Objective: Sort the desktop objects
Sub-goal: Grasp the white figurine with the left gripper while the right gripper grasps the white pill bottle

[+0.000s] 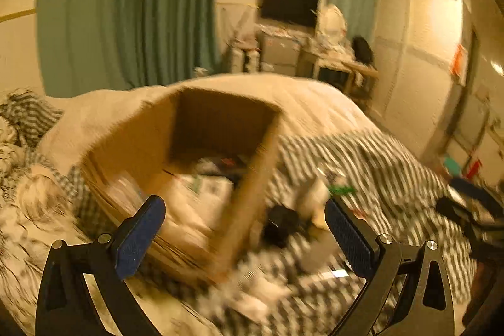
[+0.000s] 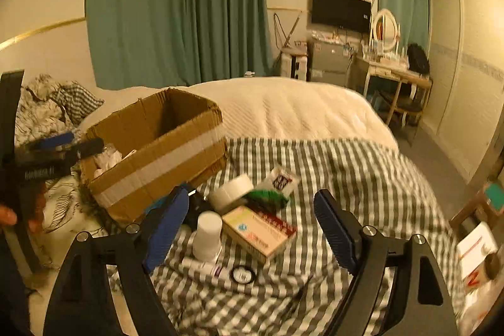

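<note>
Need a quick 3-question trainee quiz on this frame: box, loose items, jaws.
1. True or false: the cardboard box is closed.
2. The white cup on the checked blanket stands: A) mouth up B) upside down C) inside the box.
3. Fill in: the jaws of the right gripper are ____ and hold nothing.

Key: 1 false, the top is open with items inside. 2 B. 3 open. The left gripper is also open, beside the box.
</note>
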